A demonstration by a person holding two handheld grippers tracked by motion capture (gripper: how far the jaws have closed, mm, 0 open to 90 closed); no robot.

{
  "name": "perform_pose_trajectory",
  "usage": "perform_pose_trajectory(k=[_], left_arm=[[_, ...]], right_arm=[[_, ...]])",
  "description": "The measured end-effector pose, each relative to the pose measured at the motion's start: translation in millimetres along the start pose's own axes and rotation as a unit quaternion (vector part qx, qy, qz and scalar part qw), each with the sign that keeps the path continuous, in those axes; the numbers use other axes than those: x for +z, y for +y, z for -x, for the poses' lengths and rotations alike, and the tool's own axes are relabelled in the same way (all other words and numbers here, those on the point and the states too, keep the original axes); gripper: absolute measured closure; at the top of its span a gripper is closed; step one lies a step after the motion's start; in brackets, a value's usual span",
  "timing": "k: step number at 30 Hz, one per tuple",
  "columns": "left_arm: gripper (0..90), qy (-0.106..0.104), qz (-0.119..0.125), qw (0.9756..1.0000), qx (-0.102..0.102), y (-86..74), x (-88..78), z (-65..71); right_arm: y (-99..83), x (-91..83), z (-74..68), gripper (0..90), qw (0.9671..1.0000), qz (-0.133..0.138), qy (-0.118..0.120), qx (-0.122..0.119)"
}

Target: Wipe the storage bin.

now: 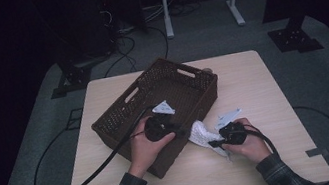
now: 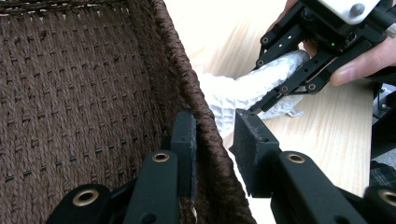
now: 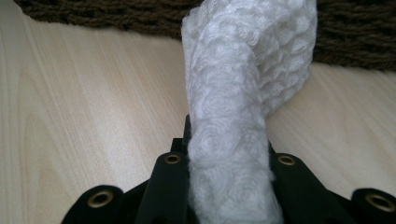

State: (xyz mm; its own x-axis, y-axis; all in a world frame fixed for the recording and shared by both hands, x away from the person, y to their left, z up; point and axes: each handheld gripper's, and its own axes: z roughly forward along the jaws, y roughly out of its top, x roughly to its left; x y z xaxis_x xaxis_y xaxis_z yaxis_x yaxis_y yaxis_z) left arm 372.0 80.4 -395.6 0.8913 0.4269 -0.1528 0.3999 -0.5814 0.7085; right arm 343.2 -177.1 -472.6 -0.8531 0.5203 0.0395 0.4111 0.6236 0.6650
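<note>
Table [image 1: 263, 86]: right hand-held gripper [image 1: 216, 142] clamped on white cloth [image 1: 202, 134] (beside basket [image 1: 121, 117] w/ left hand-held gripper [image 1: 179, 131] gripping wall).

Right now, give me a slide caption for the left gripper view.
Left claw straddles the brown woven basket's rim while the right claw clamps a white textured cloth on the table beyond.

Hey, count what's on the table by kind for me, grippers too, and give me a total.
Brown woven basket: 1
White textured cloth: 1
Handheld grippers: 2, left gripper astride the basket wall, right gripper shut on the cloth
Total: 4
</note>
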Motion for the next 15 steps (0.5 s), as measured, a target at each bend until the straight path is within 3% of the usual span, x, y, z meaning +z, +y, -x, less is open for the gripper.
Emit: perform_pose_trajectory(k=[4,15], left_arm=[[69.4,0.001,0.000,1.0000,0.000,0.0,0.0,0.0],[69.4,0.001,-0.001,1.0000,0.001,0.0,0.0,0.1]], right_arm=[[-0.3,0.3,-2.8,75.7,1.0000,-0.002,0.001,0.001],[14.2,-15.8,-17.0,75.6,0.9991,0.034,0.006,-0.025]])
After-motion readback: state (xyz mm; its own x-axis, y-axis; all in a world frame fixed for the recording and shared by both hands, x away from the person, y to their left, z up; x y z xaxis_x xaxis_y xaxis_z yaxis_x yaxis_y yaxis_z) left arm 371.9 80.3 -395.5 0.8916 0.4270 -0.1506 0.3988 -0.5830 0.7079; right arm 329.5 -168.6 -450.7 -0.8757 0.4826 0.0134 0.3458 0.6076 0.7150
